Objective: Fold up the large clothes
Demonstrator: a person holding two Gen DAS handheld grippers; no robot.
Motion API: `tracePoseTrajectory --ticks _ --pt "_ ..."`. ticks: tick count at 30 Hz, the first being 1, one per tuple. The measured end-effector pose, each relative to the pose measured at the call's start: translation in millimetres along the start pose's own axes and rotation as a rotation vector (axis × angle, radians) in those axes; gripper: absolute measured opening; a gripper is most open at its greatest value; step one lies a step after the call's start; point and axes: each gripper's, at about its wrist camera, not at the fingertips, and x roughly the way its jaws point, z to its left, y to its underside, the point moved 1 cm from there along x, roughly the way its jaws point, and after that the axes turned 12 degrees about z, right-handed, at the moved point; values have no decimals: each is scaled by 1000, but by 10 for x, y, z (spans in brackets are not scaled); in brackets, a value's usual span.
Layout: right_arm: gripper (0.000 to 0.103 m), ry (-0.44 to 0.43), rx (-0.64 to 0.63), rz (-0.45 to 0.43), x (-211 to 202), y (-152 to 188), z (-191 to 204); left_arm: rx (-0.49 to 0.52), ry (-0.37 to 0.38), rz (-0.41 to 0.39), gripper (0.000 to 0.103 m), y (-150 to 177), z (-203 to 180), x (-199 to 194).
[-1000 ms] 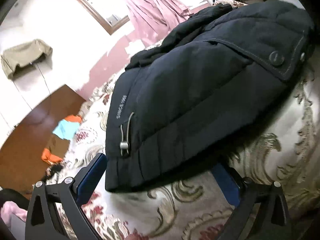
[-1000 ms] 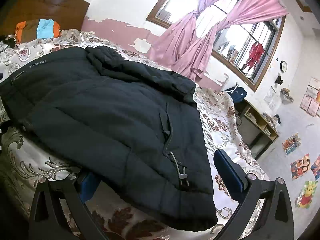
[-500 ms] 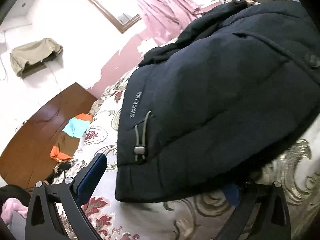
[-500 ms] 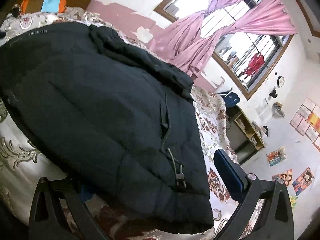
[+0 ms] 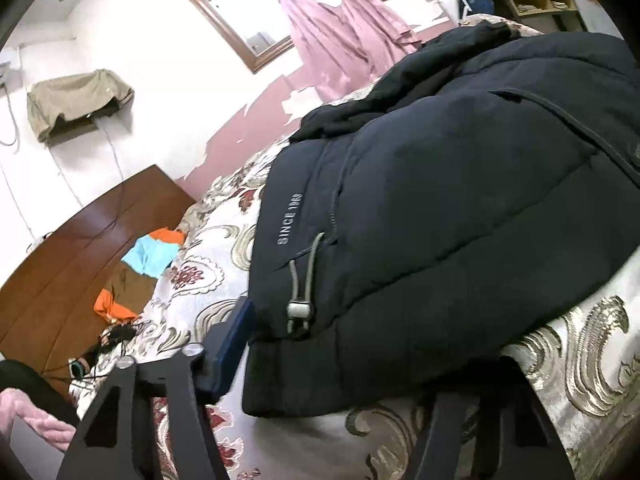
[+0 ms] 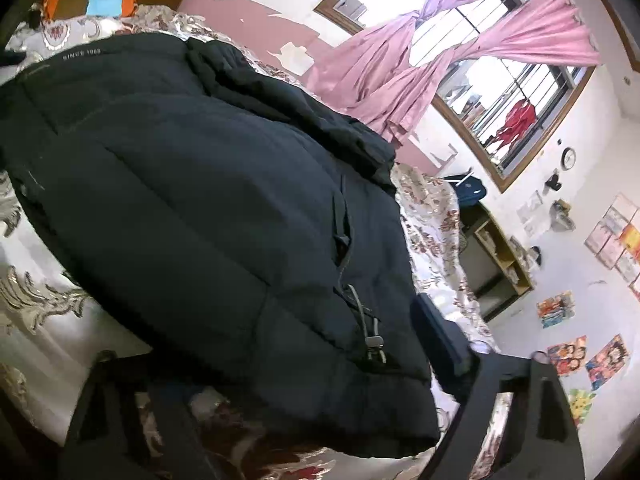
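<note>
Both sets of jaws have just been closing, each with a corner of the jacket's hem between its fingers; a second ago they stood wide to either side of the hem.

Bedspread: floral, cream with red and grey scrolls; covers the bed and bears the jacket.

Jacket: dark navy, quilted, lying flat across the bedspread, hem nearest the cameras, hood bunched at the far end toward the window. "SINCE 1968" printed near one hem corner.

Headboard: brown wood, at the bed's left end in the left wrist view; orange and blue cloth lies against it.

Curtains: pink, knotted, before a barred window.

Shelf unit: low, open, by the wall beyond the bed.

Left gripper: partly closed around the hem corner bearing the drawcord toggle; the blue left finger sits against the jacket's edge, the right finger is hidden under the fabric. Whether the pads press, I cannot tell.

Right gripper: partly closed about the opposite hem corner; blue right finger just beside the fabric's edge, the other hidden, blurred. Grip not determinable.
</note>
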Motion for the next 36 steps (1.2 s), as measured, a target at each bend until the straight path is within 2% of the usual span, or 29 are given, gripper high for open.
tracePoseTrajectory --ticks 1,2,5,9,11,14,17,20,23,27,33,36 --pt "62 -11 -7 -10 -21 4 18 8 6 -3 50 0 -15 -3" --pt "56 -19 -20 -20 -45 4 42 13 8 -5 46 -3 -22 0" --pt "32 -26 -59 -43 -99 32 121 23 10 -2 44 -8 -53 3" --pt "27 -72 -39 -40 -95 37 94 -26 63 30 42 -21 19 41" --pt "25 -114 -6 -35 -98 36 41 -37 86 23 32 -29 33 11" --pt "19 -164 43 -42 -148 52 -26 -54 92 -9 22 -51 67 -89" --pt "14 -199 84 -58 -172 81 -103 -100 56 -20 18 -76 118 -173" --pt "11 -206 111 -79 -193 92 -159 -121 29 -27 16 -108 141 -275" --pt "10 -241 178 -121 -280 117 -314 -149 46 -31 14 -114 238 -423" --pt "9 -252 249 -176 -493 198 -475 -156 69 -78 13 -84 447 -761" --pt "8 -259 318 -267 -958 418 -717 -232 189 -111 12 -32 877 -1262" --pt "8 -253 334 -325 -1221 505 -824 -275 221 -148 11 -12 1117 -1518"
